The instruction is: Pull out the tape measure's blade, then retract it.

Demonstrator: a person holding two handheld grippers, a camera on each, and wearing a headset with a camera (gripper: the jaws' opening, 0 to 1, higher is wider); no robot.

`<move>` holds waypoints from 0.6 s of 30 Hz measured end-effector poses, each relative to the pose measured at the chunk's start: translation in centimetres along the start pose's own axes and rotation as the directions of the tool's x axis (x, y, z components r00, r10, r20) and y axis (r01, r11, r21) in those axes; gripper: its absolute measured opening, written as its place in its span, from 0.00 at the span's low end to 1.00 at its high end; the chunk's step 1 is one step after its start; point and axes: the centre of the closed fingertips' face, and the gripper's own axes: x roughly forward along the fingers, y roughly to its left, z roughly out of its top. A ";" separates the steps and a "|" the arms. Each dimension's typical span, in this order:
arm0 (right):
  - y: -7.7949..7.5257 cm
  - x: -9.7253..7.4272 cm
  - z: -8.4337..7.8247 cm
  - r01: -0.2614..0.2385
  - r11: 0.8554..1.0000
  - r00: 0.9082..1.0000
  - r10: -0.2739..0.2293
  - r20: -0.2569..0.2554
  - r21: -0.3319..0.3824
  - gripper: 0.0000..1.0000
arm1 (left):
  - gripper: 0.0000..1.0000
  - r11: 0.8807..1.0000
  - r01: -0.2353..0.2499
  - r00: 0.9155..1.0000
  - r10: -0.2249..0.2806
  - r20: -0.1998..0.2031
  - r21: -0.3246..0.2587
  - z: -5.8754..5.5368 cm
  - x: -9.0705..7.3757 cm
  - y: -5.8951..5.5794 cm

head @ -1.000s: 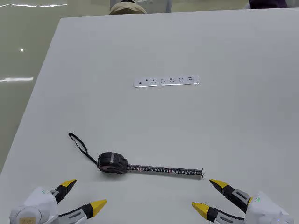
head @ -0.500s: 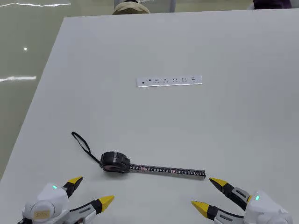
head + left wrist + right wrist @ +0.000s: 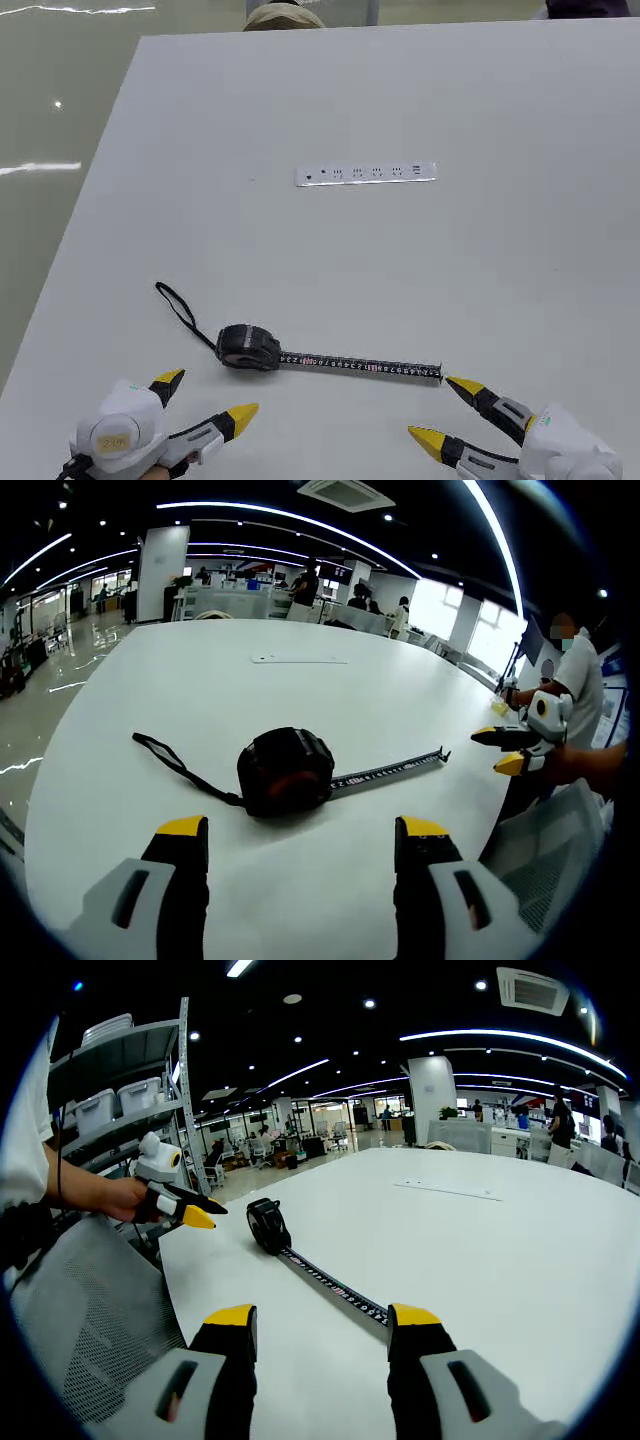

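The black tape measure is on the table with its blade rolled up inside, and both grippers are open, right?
No: the head view shows the blade pulled out of the tape measure, flat on the table. The left gripper and right gripper are open.

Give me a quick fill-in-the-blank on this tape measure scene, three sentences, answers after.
1. The tape measure's blade is pulled ____.
2. The left hand-held gripper and the right hand-held gripper both stand ____.
3. The power strip is coloured ____.
Missing words: out, open, white.
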 end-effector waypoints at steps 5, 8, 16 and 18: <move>-0.1 0.2 0.0 -0.004 1.000 1.000 0.004 -0.003 -0.006 0.52 | 0.74 1.000 -0.008 1.000 0.008 -0.011 0.003 -0.1 0.4 -0.3; -0.1 0.4 0.1 -0.009 1.000 1.000 0.008 -0.006 -0.018 0.52 | 0.74 1.000 -0.016 1.000 0.017 -0.016 0.007 -0.3 0.7 -0.3; -0.5 0.7 0.2 -0.014 1.000 1.000 0.014 -0.007 -0.027 0.52 | 0.74 0.999 -0.038 0.999 0.038 -0.019 0.000 -0.1 1.2 -0.2; -0.6 0.9 0.3 -0.016 0.999 1.000 0.016 -0.009 -0.029 0.52 | 0.74 0.999 -0.038 0.999 0.038 -0.018 -0.002 0.0 1.4 -0.3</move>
